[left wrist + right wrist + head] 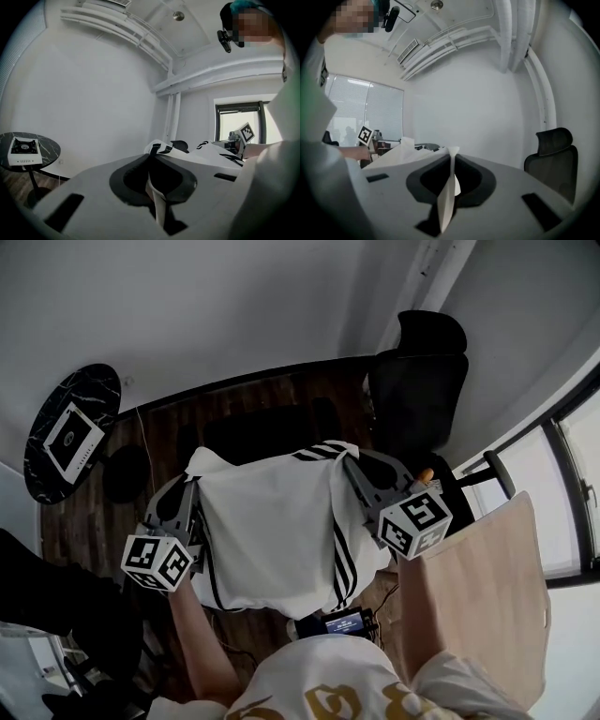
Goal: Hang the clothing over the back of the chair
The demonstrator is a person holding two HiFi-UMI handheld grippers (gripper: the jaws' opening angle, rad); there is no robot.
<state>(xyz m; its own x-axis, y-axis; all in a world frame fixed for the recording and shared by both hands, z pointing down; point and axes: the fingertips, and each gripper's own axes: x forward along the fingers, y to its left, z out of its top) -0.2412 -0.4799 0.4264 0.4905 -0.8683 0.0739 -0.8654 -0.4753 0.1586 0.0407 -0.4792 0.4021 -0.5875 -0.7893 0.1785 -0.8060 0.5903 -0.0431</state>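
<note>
Left gripper [193, 480] and right gripper [352, 463] are each clenched on a top corner of the shirt [272, 531]. It's stretched in the air between them, just short of the dark chair [262, 427] (not over it yet). The danger: thin pinches. A snag on the backrest could yank a corner free, or a lopsided drape could slide off.

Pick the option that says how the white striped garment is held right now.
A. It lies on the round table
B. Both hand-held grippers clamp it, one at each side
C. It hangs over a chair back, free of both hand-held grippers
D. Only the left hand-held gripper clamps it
B: the white garment is spread between the left hand-held gripper and the right hand-held gripper, and each gripper view shows a fold of cloth pinched between closed jaws.
</note>
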